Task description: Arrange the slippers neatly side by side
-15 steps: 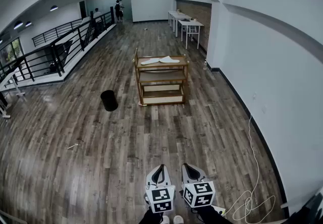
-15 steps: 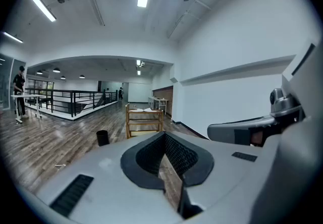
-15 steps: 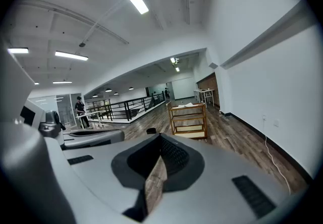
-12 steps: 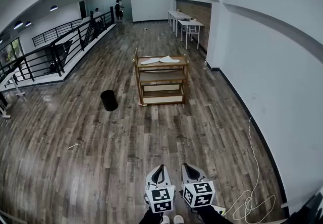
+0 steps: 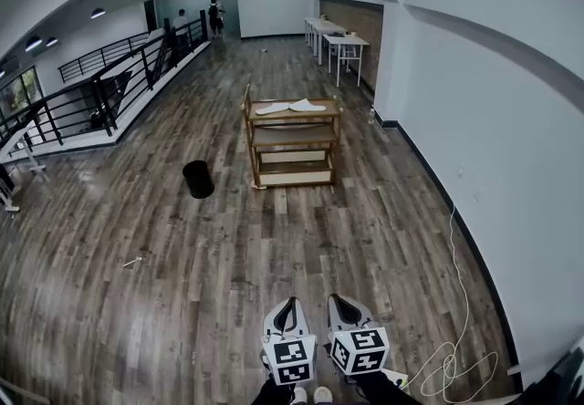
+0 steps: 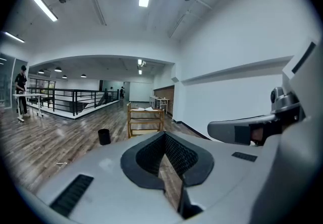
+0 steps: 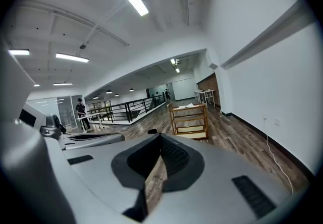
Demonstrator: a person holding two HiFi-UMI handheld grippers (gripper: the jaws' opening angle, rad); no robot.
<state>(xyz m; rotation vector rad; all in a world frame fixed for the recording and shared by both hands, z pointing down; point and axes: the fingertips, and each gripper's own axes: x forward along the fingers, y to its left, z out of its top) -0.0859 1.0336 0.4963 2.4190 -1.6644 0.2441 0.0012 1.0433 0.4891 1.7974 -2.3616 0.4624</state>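
You are holding the left gripper (image 5: 288, 303) and the right gripper (image 5: 341, 300) side by side low in front of you, above the dark wood-plank floor (image 5: 182, 285). Both are showing their jaws closed with nothing between them. The pair of flat white slippers (image 5: 307, 106) is lying on the top shelf of the light wooden three-tier rack (image 5: 292, 138), well apart from the grippers across the floor. The slippers are looking thin, pale and elongated, their inner ends almost meeting at the middle of the shelf, and they are sitting angled to each other rather than parallel. A round black bin (image 5: 197, 181) is standing on the floor just left of the rack
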